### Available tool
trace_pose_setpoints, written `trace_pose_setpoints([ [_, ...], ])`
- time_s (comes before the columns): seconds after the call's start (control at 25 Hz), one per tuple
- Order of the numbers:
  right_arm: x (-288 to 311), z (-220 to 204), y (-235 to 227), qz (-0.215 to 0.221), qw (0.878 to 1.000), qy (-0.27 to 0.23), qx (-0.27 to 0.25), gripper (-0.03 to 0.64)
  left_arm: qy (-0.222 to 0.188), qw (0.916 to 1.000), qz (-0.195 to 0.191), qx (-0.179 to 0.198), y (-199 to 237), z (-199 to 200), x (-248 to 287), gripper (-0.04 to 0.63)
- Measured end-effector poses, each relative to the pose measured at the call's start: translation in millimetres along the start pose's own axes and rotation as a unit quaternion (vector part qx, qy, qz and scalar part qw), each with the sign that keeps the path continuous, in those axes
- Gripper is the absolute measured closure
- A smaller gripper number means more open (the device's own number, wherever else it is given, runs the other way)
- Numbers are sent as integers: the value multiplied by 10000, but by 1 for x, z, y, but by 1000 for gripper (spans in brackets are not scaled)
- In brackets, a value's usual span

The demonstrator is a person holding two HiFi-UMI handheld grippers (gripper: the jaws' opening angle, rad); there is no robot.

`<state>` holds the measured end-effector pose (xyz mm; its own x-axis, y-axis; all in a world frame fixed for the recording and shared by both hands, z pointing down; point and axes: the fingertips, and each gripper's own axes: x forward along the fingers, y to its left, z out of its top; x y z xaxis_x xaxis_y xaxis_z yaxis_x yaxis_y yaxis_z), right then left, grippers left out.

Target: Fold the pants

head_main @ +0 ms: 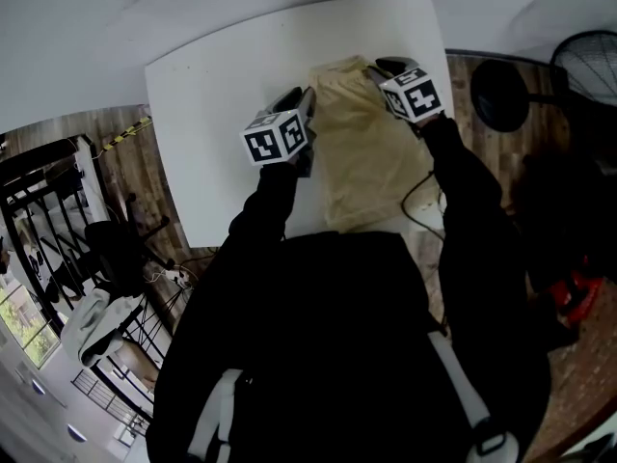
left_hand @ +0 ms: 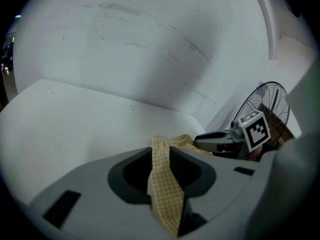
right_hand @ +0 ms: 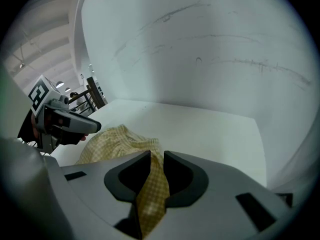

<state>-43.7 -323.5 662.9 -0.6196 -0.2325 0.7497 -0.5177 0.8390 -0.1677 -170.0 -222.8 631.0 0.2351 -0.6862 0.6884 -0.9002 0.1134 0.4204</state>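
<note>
Two far corners of the yellow checked pants (head_main: 362, 152) are pinched, one by the left gripper (head_main: 307, 99) and one by the right gripper (head_main: 378, 68), each with its fingers closed tight on a narrow strip of the cloth. Everything else of the pants lies spread on the white bench (head_main: 212, 114), reaching close to its near edge.

Five things of four kinds were counted.
There was one pair of pale yellow checked cloth pants (head_main: 362, 152), one white rectangular table (head_main: 212, 143), one black round-caged fan (head_main: 588, 61), and two grey two-jaw tools: the left gripper (head_main: 308, 96) and the right gripper (head_main: 372, 69).
</note>
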Motion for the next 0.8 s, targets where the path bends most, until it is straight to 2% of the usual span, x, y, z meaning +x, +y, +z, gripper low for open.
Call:
trace_pose_setpoints([
  [0.28, 12, -9, 1, 40, 9996, 235, -170, 554, 213, 9998, 20, 21, 3, -9, 20, 495],
  [0.32, 11, -8, 1, 64, 9995, 219, -197, 571, 226, 9997, 40, 39, 4, -10, 20, 497],
  [0.4, 9, -6, 3, 134, 9995, 156, -247, 594, 241, 9996, 60, 122, 3, -10, 19, 577],
  [0.8, -18, 9, 17, 267, 9986, -157, -434, 598, 110, 9991, -37, 415, -14, -6, -1, 586],
])
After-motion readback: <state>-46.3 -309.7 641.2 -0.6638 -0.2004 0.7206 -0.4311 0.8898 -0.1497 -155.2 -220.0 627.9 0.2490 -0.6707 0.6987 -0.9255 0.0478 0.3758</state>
